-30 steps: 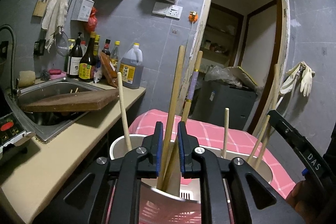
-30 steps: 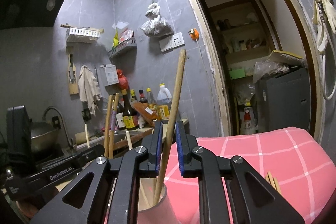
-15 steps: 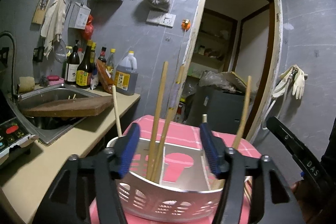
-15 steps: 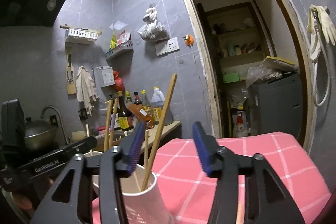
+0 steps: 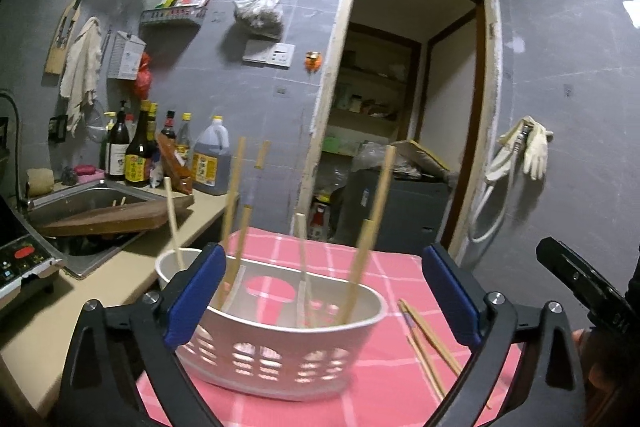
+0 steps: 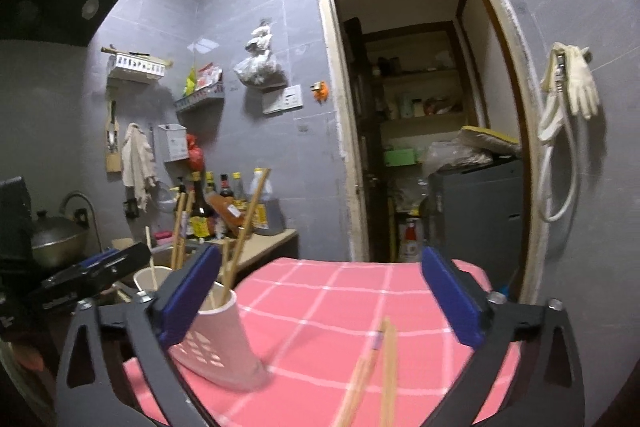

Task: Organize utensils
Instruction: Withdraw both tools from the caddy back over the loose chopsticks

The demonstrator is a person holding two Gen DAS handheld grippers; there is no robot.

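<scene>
Both tongs point(image 5: 322, 291) point(image 6: 320, 293) have just opened, releasing their chopsticks point(image 5: 232, 203) into the holder point(image 5: 280, 359).

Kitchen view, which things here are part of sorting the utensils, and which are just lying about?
Part of the job:
- white slotted holder
- chopsticks standing in it
- loose chopsticks on the pink cloth
- white cup

Lying about:
- sauce bottles
- cutting board over the sink
- rubber gloves

Between the jaws, the white holder point(image 5: 280, 343) looks like smooth plastic with a slight sheen, and the chopsticks point(image 5: 370, 239) standing in it are pale matt wood. It stands on a pink checked cloth point(image 5: 360, 259) with a soft, dull weave. The jaws' blue pads point(image 5: 196, 291) look matt and rubbery on black plastic arms.
</scene>
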